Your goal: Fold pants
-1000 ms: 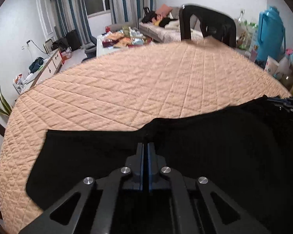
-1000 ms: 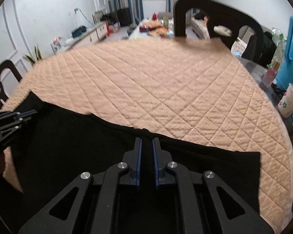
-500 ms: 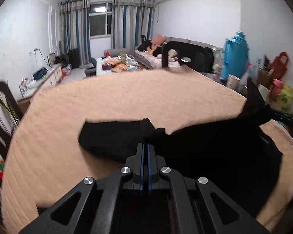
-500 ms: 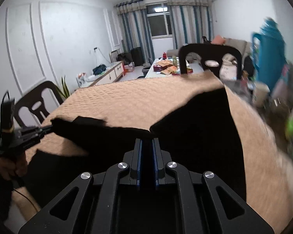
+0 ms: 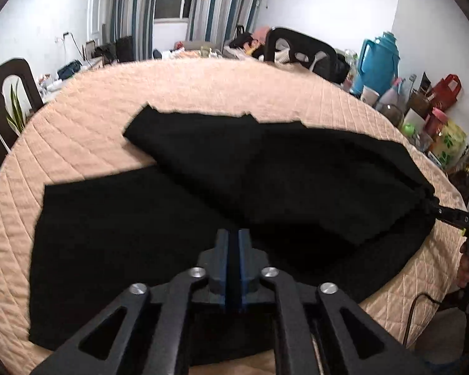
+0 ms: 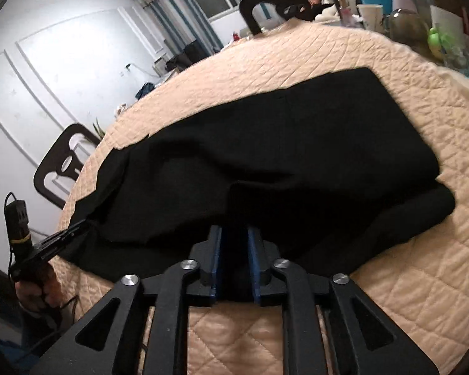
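1. Jaws first: the left gripper [image 5: 233, 243] has just been easing apart, with only a thin slit between its blue pads and black cloth right at the tips. Can't tell from either view if the pads are still pinching it. The right gripper [image 6: 234, 240] has just been opening too and shows a clear gap. Dark fabric sits in that gap, but the pads don't look pressed on it.
2. Biggest thing around is the table [image 5: 203, 87], covered in a peach quilted cloth with a diamond stitch.
3. The pants [image 5: 265, 181] are black and lie spread over the near half of the table. One layer is folded over on top of another, so a slanted edge crosses the lower panel. In the right wrist view the pants [image 6: 281, 143] look bunched and wavy near the grippers.
4. Dark chairs [image 5: 3, 93] stand around the table edge.
5. A teal thermos jug [image 5: 380, 59] stands off the far right side, among bottles and bags.
6. A person's hand [image 6: 37, 290] grips the left gripper's handle at the near table edge.
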Motion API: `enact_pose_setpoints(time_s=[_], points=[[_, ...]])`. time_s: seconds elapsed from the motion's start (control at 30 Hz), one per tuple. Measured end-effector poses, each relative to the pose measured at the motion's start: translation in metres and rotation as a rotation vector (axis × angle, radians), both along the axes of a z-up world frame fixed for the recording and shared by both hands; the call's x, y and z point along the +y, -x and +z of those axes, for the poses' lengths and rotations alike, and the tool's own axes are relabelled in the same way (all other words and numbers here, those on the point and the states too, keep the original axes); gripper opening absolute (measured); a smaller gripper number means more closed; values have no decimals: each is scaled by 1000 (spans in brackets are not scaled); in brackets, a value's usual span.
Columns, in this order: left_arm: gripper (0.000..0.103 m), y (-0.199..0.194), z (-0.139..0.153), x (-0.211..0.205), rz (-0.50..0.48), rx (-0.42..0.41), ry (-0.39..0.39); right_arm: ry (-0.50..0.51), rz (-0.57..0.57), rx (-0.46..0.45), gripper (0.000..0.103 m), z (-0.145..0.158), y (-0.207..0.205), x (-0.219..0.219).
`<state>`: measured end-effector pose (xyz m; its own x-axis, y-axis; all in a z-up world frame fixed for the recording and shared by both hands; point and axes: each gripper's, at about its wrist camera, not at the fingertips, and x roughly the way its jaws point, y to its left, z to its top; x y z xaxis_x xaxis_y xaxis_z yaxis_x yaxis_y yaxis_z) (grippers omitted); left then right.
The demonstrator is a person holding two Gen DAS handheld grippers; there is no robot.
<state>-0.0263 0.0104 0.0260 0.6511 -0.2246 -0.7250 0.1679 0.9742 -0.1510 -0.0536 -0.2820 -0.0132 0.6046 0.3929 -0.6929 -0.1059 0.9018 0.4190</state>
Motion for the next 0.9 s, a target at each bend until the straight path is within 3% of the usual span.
enact_pose_setpoints(time_s=[0.03,0.07,0.23,0.37,0.5,0.7,0.77,0.83,0.9], points=[[27,-5,3,-1,9,-12,-9,4,-15,-7,30,1,0,-3],[30,-12,6,-2,21,-24,-20,0,-32,-14,38,1,1,-8],[52,-47,15,-20,23,-50,-45,-100,-137,-17,40,-3,1,-35],[56,-74,17,-37,-18,-58,-78,-101,-221,-20,43,-2,7,-49],[57,-104,8,-53,-34,-31,-115,-174,-254,2,43,-11,4,-63],[58,-139,-12,-73,-24,22,-227,-222,-298,-25,43,-10,-3,-70],[55,-141,-14,-73,-18,9,-240,-254,-313,-24,43,-12,-4,-75],[27,-138,-13,-73,-23,-2,-251,-262,-330,-22,43,-15,-4,-80],[12,-132,-11,-72,-24,-7,-253,-264,-336,-27,43,-16,-3,-86]])
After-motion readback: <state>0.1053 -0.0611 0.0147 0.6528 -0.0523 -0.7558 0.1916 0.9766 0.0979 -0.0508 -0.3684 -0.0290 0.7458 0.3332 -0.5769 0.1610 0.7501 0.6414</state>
